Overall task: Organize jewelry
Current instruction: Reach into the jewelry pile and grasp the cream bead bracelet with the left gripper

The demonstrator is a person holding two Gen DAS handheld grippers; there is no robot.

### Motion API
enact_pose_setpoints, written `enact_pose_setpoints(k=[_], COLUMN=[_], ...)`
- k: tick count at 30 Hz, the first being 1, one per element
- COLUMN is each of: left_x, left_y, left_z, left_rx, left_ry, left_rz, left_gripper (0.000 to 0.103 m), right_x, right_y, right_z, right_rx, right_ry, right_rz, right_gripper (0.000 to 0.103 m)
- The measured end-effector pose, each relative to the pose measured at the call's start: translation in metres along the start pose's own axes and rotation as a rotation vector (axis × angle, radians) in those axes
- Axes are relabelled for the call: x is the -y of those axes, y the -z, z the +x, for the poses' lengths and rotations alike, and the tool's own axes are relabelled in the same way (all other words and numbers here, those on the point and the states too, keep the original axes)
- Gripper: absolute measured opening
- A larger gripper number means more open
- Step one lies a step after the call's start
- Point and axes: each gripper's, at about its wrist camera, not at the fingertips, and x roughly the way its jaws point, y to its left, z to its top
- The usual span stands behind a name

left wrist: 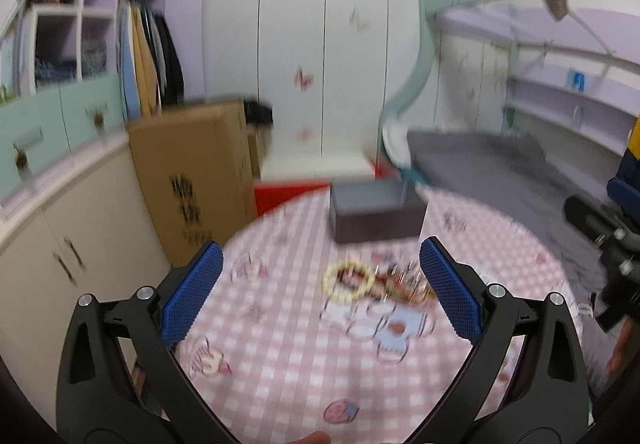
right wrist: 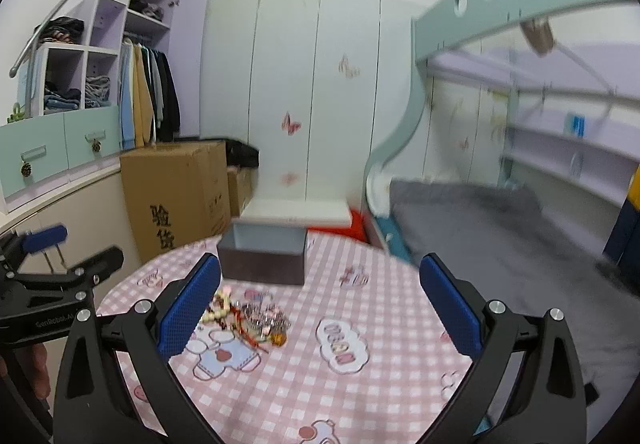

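From your left wrist camera, your left gripper (left wrist: 320, 280) hangs above the round table (left wrist: 280, 356) with its fingers wide apart and nothing between them; the blurred jewelry pile (left wrist: 372, 280) lies on the checked cloth, with the grey box (left wrist: 376, 216) behind it. From your right wrist camera, your right gripper (right wrist: 320, 304) is likewise spread and empty, the jewelry pile (right wrist: 252, 318) sits just beside its left finger (right wrist: 188, 308), and the open grey box (right wrist: 264, 260) stands just behind it.
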Motion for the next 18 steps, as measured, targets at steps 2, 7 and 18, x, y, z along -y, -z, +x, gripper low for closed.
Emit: enact_pose_setpoints(k=[2, 7, 18], left_x=[-0.006, -0.010, 0.016], left_y=[0.008, 0.023, 0.030], left_z=[0.018, 0.059, 0.118], left_rx=[-0.061, -0.200, -0.310], left_ry=[0.004, 0.036, 0.119], left_rz=[-0.011, -0.036, 0.100], left_gripper=[0.097, 0.097, 0.081], right_x=[0.004, 0.008, 0.017], right_y=[0.006, 0.024, 0.045], right_z=[0.012, 0.048, 0.100], right_rx=[-0.041, -0.172, -0.316], right_ry=[-0.010, -0.027, -0.045], right_rz=[0.017, 0.027, 0.046], right_gripper=[0.096, 0.096, 0.096])
